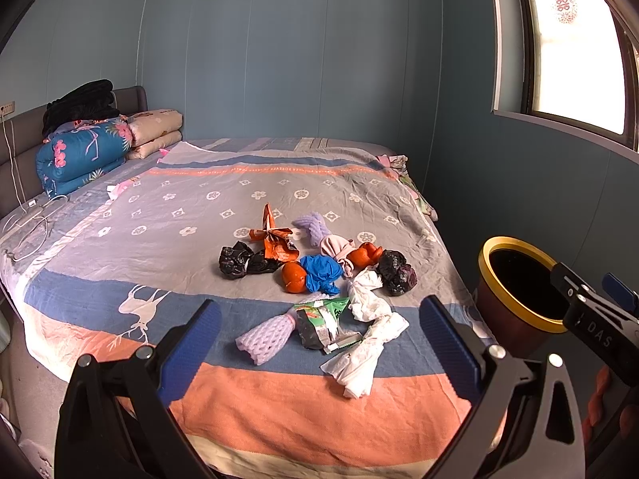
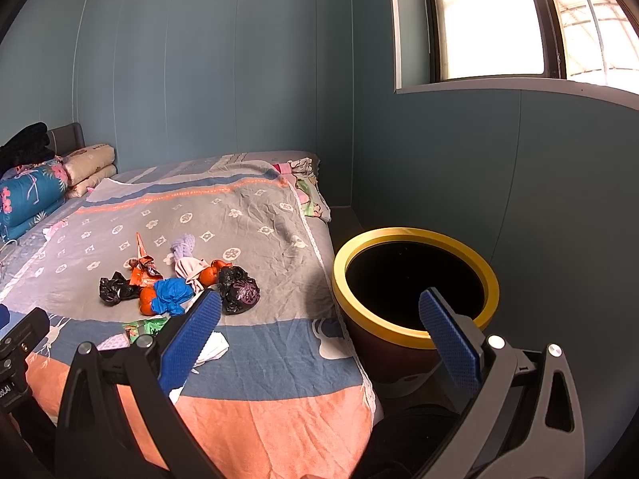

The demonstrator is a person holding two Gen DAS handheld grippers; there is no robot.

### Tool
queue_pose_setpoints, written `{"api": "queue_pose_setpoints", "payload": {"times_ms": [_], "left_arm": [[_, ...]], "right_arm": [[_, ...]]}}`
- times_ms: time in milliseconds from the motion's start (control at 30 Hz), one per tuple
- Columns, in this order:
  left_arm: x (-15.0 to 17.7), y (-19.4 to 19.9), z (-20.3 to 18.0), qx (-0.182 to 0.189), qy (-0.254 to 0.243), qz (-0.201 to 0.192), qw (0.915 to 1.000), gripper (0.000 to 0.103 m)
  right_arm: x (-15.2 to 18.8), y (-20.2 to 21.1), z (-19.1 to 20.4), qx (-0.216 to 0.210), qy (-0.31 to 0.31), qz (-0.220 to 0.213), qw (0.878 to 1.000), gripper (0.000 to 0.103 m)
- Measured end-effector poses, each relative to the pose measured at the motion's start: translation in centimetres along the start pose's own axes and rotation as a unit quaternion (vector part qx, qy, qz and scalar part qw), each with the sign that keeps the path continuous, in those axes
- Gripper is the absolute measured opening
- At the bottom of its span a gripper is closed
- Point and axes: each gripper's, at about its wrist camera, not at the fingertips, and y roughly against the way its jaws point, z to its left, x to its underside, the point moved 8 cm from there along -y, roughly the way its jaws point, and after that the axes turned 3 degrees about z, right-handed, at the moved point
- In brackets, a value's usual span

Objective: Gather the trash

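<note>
A: While both grippers hang over the bed (image 1: 120, 239), where's the trash?
B: Piled mid-bed: tissue (image 1: 369, 331), green wrapper (image 1: 323, 319), blue bag (image 1: 321, 273), 2 black bags. Bin (image 2: 415, 279) sits just beside the bed.
A: Fingers?
B: Left gripper (image 1: 319, 339) and right gripper (image 2: 319, 335) both spread wide, holding nothing.

Patterned bedspread (image 1: 255, 183) covers bed. Far left: folded blue floral quilt (image 1: 82, 153), black garment (image 1: 80, 103) on top, beige pillows (image 1: 157, 129) just beside. White cable (image 1: 34, 219) near left edge. Window (image 2: 495, 20) far right.
</note>
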Motion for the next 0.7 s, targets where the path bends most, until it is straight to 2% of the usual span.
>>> {"api": "queue_pose_setpoints", "payload": {"times_ms": [700], "left_arm": [[0.21,-0.2,-0.01,0.0,0.002,0.003,1.0,0.096]], "right_arm": [[-0.03,0.03,-0.07,0.0,-0.002,0.0,1.0,0.096]]}}
